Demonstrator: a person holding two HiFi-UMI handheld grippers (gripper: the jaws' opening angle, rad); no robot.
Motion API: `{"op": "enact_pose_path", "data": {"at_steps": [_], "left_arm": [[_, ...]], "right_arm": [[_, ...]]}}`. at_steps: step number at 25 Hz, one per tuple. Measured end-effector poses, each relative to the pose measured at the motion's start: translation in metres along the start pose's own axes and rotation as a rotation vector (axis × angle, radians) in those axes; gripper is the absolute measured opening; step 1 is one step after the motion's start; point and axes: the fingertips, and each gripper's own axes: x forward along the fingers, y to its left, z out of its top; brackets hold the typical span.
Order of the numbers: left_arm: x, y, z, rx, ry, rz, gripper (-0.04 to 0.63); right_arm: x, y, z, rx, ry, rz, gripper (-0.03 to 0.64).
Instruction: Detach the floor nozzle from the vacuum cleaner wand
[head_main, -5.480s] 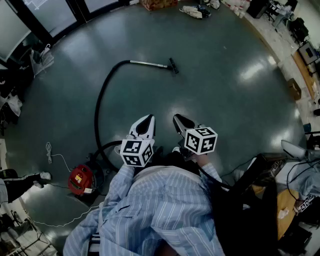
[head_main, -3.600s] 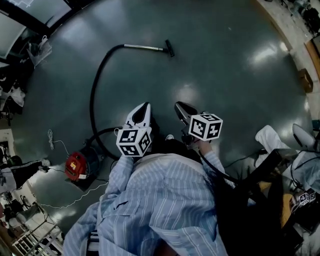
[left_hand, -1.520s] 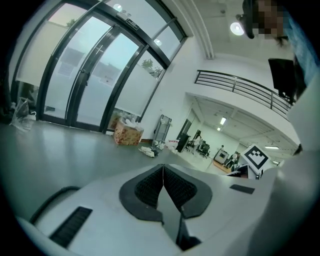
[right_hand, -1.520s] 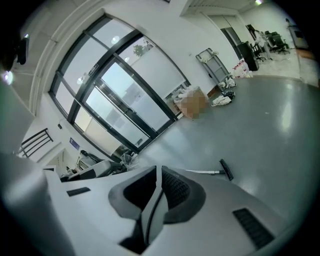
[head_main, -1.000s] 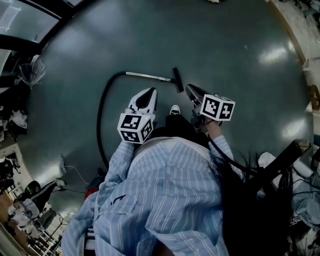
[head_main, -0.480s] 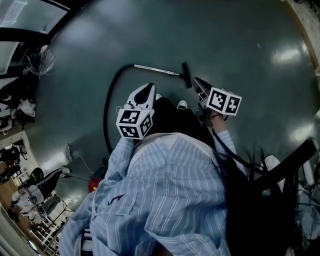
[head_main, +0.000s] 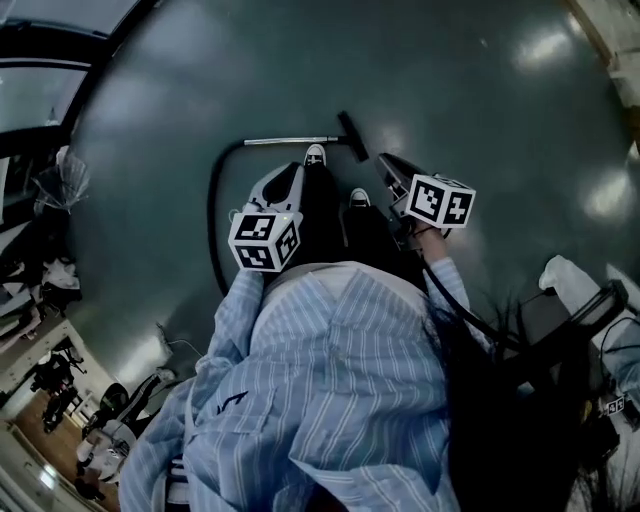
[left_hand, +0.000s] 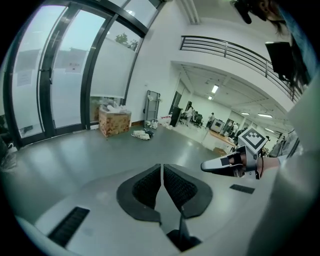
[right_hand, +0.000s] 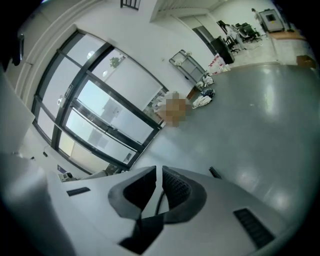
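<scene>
In the head view, the nozzle (head_main: 352, 136) sits joined to the wand (head_main: 290, 141) on the floor (head_main: 480, 90), just ahead of the left gripper (head_main: 288, 172) and right gripper (head_main: 384, 160). In the left gripper view, the fingers (left_hand: 147, 188) are clenched on nothing. In the right gripper view, the fingers (right_hand: 177, 190) are likewise clenched and empty.

Blue-and-white striped shirt (head_main: 330, 400), black hose (head_main: 212, 230), silver wand (head_main: 285, 141), black floor nozzle (head_main: 352, 136), grey-green floor (head_main: 480, 120).

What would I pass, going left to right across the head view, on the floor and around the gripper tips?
hose → left gripper → nozzle → right gripper
</scene>
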Motion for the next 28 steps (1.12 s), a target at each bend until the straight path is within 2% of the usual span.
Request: {"op": "enact_pose_path", "data": {"at_steps": [3, 7, 11, 14, 18, 22, 25, 28], "left_arm": [[0.030, 0.007, -0.004, 0.066, 0.056, -0.051, 0.008], [0.076, 0.034, -0.009, 0.179, 0.166, -0.103, 0.008], [0.131, 0.050, -0.033, 0.284, 0.255, -0.162, 0.008], [0.166, 0.063, -0.045, 0.332, 0.301, -0.212, 0.008], [0.226, 0.091, -0.076, 0.286, 0.313, -0.266, 0.007], [0.287, 0.132, -0.123, 0.249, 0.375, -0.260, 0.005], [0.325, 0.162, -0.158, 0.164, 0.452, -0.239, 0.005], [0.361, 0.195, -0.194, 0.078, 0.511, -0.189, 0.005]], "right_arm": [[0.008, -0.026, -0.004, 0.004, -0.020, -0.055, 0.037], [0.038, -0.044, -0.002, -0.073, 0.016, -0.140, 0.038], [0.076, -0.075, 0.001, -0.145, 0.019, -0.209, 0.038], [0.097, -0.102, 0.017, -0.157, -0.056, -0.342, 0.037], [0.150, -0.164, 0.004, -0.087, -0.024, -0.422, 0.037], [0.203, -0.230, -0.021, -0.034, 0.030, -0.497, 0.014], [0.240, -0.263, -0.040, -0.009, 0.099, -0.501, 0.008], [0.283, -0.290, -0.064, -0.042, 0.204, -0.474, 0.006]]}}
